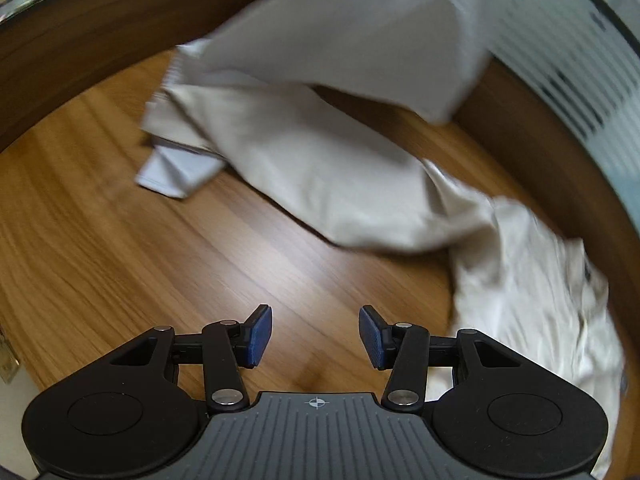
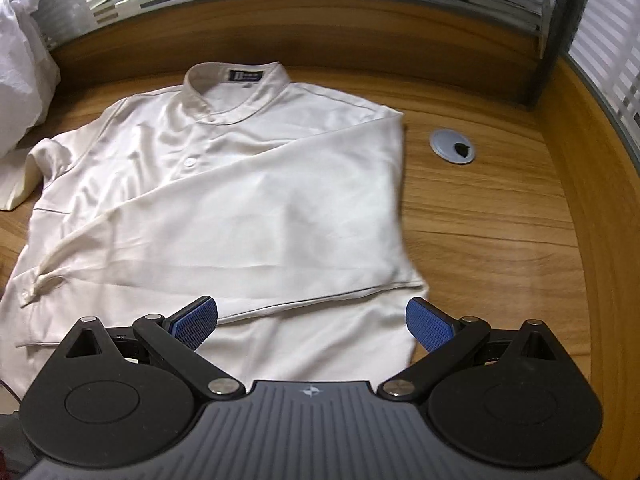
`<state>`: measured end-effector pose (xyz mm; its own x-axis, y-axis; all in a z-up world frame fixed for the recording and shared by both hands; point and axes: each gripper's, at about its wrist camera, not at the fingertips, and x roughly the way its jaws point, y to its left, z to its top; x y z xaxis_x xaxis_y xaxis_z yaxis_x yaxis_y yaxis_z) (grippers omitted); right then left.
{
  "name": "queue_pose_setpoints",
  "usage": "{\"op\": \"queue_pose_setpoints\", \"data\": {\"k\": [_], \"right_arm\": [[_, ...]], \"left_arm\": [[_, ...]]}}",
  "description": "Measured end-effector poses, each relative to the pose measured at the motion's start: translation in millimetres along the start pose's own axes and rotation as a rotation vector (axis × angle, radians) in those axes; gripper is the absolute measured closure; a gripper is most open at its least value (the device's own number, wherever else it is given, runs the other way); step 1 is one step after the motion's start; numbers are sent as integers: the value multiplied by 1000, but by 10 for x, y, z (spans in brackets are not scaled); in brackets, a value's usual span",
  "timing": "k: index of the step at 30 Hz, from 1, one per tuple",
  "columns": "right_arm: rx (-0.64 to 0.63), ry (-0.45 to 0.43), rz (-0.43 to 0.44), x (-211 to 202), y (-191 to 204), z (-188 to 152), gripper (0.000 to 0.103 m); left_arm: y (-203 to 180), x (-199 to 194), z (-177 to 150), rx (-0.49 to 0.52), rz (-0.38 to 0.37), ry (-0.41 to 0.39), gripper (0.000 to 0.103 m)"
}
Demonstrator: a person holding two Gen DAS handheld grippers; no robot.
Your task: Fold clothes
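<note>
In the right wrist view a cream shirt (image 2: 224,200) with a band collar lies face up on the wooden table (image 2: 500,240). One long sleeve is folded across its chest, with the cuff (image 2: 36,284) at the left. My right gripper (image 2: 312,324) hangs open just over the shirt's lower hem, and its blue pads grip nothing. The left wrist view is blurred. It shows a cream sleeve or fold (image 1: 320,168) stretched over the table, leading to crumpled cream cloth (image 1: 532,280) at the right. My left gripper (image 1: 316,332) is open over bare wood, clear of the cloth.
A pale grey garment (image 1: 340,28) and a white folded piece (image 1: 176,172) lie beyond the left gripper. A heap of white clothes (image 2: 24,72) sits at the far left. A grey cable grommet (image 2: 452,146) is set in the table right of the shirt. A raised wooden rim (image 2: 320,24) and striped glass (image 2: 600,60) border the table.
</note>
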<state>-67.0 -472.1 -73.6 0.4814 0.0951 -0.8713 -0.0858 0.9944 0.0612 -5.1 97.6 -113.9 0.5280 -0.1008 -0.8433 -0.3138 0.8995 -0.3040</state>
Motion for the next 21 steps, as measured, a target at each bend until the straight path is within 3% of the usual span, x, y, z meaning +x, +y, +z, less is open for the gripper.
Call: {"op": "queue_pose_setpoints", "data": {"k": [10, 12, 21], "right_arm": [[97, 35, -37, -50, 767, -86, 1], [135, 35, -43, -58, 911, -114, 1], [230, 33, -84, -83, 1473, -339, 1]], "left_arm": [[668, 240, 715, -67, -5, 5, 49], [749, 306, 859, -53, 5, -1, 45], [893, 600, 1453, 105, 22, -47, 44]]}}
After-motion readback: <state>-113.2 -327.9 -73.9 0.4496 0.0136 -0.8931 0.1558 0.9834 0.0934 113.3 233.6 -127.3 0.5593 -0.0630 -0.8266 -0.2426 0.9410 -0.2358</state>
